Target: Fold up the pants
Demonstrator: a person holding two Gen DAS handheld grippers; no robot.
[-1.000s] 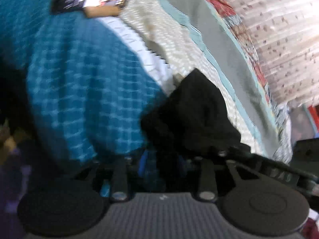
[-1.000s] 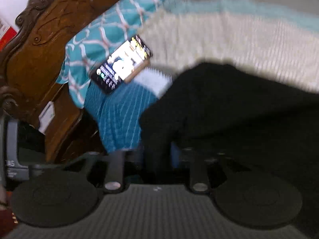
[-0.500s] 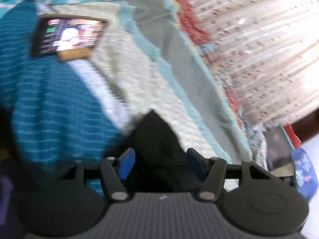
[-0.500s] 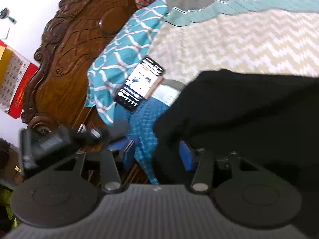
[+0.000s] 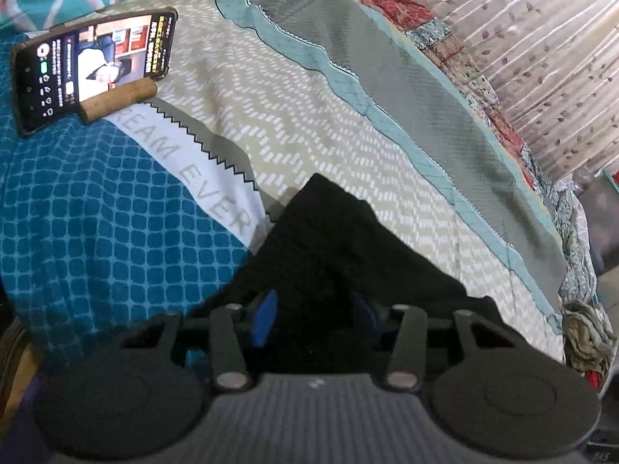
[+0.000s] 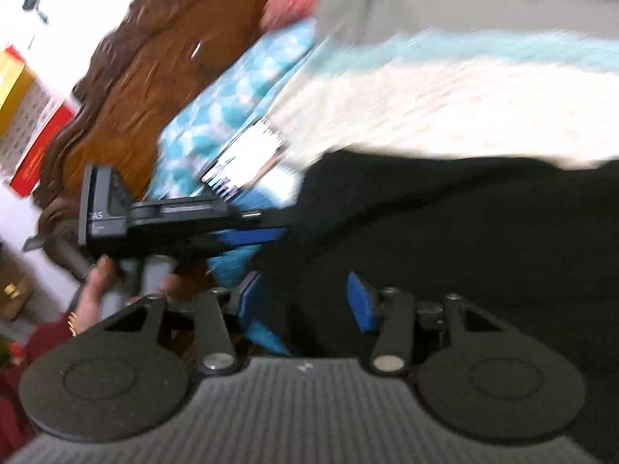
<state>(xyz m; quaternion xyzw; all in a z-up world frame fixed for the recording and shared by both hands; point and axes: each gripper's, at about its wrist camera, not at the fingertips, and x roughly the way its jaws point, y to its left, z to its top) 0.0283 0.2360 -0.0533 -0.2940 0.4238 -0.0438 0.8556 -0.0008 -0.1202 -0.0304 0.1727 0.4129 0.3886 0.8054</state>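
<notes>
Black pants [image 5: 348, 239] lie bunched on a patterned bedspread [image 5: 309, 116]. My left gripper [image 5: 315, 313] has a fold of them filling the gap between its blue pads, and its jaws are closing on that fold. In the right wrist view, which is blurred, the pants [image 6: 464, 232] spread across the right half. My right gripper [image 6: 303, 303] stands open: black cloth lies beside its right pad, and teal bedding shows next to the left pad. The left gripper [image 6: 282, 232] appears there from the side, held by a person's hand [image 6: 96, 282], with its tips at the pants' edge.
A lit phone [image 5: 93, 65] leans on a wooden rest at the far left of the bed, above a blue checked cloth [image 5: 96, 212]. A carved wooden headboard [image 6: 154, 77] and a teal pillow [image 6: 232, 108] stand behind. Curtains [image 5: 541, 58] hang past the bed's far side.
The left gripper rose and pulled back; its jaws opened, then closed again on the black fold. The right gripper swung sideways, its jaws widened off the cloth, and the left gripper came into its view.
</notes>
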